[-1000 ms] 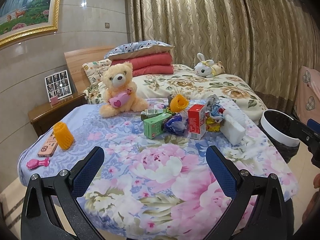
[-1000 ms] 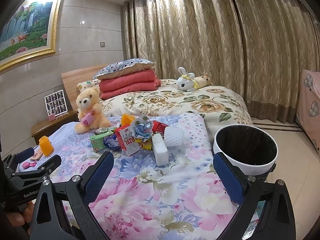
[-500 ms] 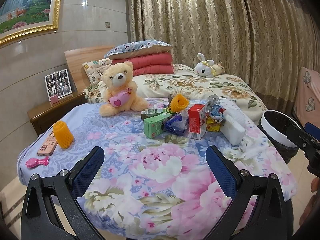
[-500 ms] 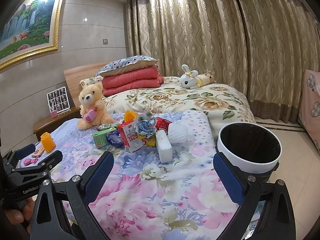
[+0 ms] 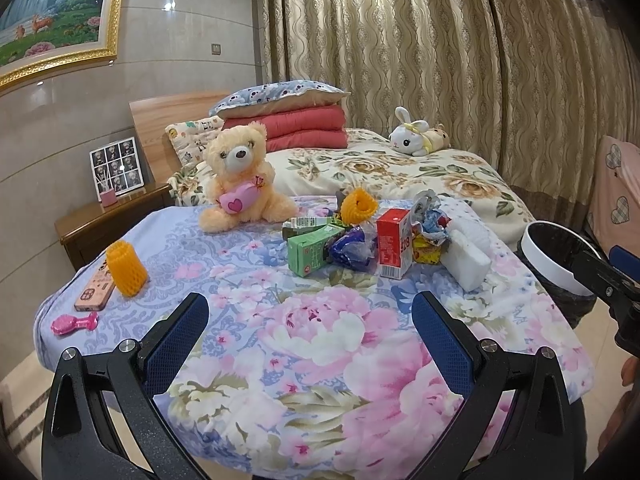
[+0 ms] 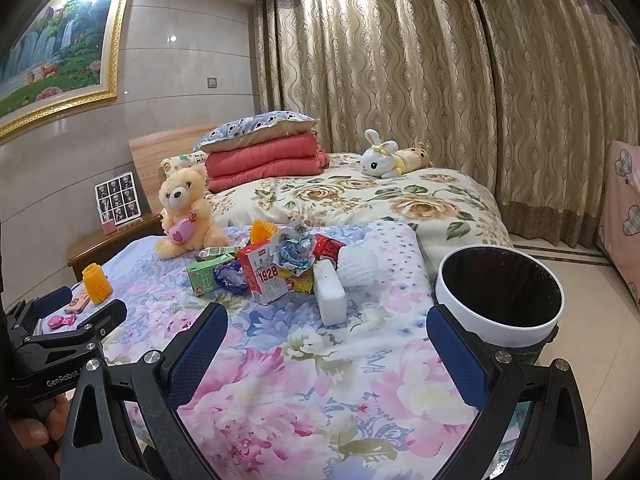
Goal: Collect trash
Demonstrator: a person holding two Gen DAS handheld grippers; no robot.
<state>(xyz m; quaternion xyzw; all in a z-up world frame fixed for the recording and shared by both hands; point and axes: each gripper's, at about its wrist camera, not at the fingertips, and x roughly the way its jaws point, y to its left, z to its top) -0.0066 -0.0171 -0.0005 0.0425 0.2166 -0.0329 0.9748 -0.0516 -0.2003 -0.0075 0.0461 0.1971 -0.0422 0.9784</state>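
Trash heaped mid-table, both grippers wide and empty

Trash sits in a pile on the floral-clothed table (image 5: 312, 344), well beyond both grippers. The left gripper (image 5: 310, 320) hovers over the near edge with its jaws spread wide and nothing between them; the right gripper (image 6: 326, 332) is equally wide and empty, its right finger overlapping the near rim of the white bin (image 6: 500, 320) that stands off the table's right side. In the left view that bin is partly covered by the right gripper's frame.

In the pile, a green carton (image 5: 314, 249) lies on its side at the left, a red carton (image 5: 394, 242) stands upright at the middle, and a white foam block (image 5: 468, 258) lies at the right. A blue wrapper (image 5: 352, 248) is wedged between the cartons, and crumpled foil (image 5: 430, 216) tops the heap; the yellow packet under it is mostly hidden. A white foam net (image 6: 358, 266) shows clearly only in the right view.

An orange foam net (image 5: 126, 268) stands apart at the left, touching a phone (image 5: 94, 290), with a pink comb (image 5: 74, 325) nearer. A teddy bear (image 5: 240, 178) sits at the far left.
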